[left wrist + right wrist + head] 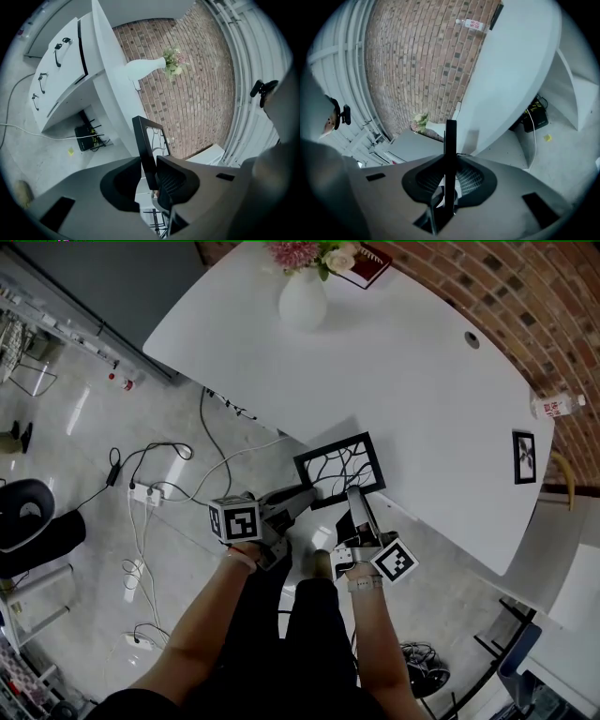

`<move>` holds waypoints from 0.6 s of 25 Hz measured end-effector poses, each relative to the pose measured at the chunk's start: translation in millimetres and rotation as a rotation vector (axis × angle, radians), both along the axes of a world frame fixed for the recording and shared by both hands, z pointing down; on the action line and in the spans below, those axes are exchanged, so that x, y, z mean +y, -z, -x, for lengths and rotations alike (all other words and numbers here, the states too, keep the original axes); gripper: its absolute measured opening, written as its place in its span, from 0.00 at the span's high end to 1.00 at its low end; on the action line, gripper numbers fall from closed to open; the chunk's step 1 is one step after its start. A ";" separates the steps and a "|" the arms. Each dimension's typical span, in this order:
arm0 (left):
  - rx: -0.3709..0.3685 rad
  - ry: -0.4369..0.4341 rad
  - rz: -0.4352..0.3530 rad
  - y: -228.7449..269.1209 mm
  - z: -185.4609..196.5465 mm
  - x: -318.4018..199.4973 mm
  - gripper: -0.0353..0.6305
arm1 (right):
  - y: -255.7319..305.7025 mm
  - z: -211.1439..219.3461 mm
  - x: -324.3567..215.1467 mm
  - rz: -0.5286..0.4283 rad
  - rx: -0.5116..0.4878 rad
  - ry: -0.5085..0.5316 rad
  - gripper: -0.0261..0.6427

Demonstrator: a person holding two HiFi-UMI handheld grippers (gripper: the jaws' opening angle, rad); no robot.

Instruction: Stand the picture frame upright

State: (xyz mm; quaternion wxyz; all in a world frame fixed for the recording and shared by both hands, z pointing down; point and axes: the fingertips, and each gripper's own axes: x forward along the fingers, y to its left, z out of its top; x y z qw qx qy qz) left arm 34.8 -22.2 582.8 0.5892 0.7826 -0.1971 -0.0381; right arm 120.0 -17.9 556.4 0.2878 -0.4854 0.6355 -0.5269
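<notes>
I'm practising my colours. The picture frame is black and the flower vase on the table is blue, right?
The vase is white, not blue; the head view shows it. The picture frame is indeed black.

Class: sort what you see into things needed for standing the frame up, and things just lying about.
Job: black rectangular picture frame; left gripper; right gripper; white table.
Lying about: white flower vase; red book; clear plastic bottle.
</notes>
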 end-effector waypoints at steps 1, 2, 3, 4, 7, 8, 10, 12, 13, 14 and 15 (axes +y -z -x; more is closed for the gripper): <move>-0.011 -0.008 -0.015 2.3 0.8 -1.9 0.78 | 2.3 0.9 -1.5 -0.006 0.010 0.008 0.85; -0.022 -0.018 -0.028 4.9 1.6 -3.7 0.77 | 4.3 2.4 -3.4 -0.012 0.019 0.017 0.85; -0.036 -0.028 -0.041 7.2 3.4 -5.9 0.76 | 6.3 4.4 -5.7 -0.017 0.027 0.028 0.85; -0.055 -0.034 -0.057 9.1 6.5 -8.7 0.75 | 8.3 6.7 -7.8 -0.021 0.034 0.038 0.85; -0.101 -0.029 -0.108 15.8 21.1 -20.8 0.72 | 14.4 13.8 -13.4 -0.031 0.050 0.062 0.85; -0.112 -0.021 -0.123 18.4 26.9 -26.0 0.70 | 16.4 16.2 -15.7 -0.035 0.056 0.070 0.85; -0.142 -0.002 -0.154 23.9 39.5 -37.1 0.70 | 19.4 20.7 -20.1 -0.036 0.064 0.082 0.85; -0.185 0.007 -0.183 26.9 52.7 -46.3 0.70 | 21.1 24.9 -23.0 -0.027 0.066 0.090 0.85; -0.211 0.008 -0.204 28.3 59.3 -51.0 0.70 | 23.0 27.3 -24.4 -0.029 0.070 0.098 0.85; -0.238 0.007 -0.227 30.3 65.5 -56.2 0.66 | 25.7 29.9 -26.1 -0.033 0.073 0.105 0.85; -0.265 0.003 -0.252 32.7 71.2 -61.4 0.66 | 28.5 33.0 -27.7 -0.036 0.073 0.113 0.85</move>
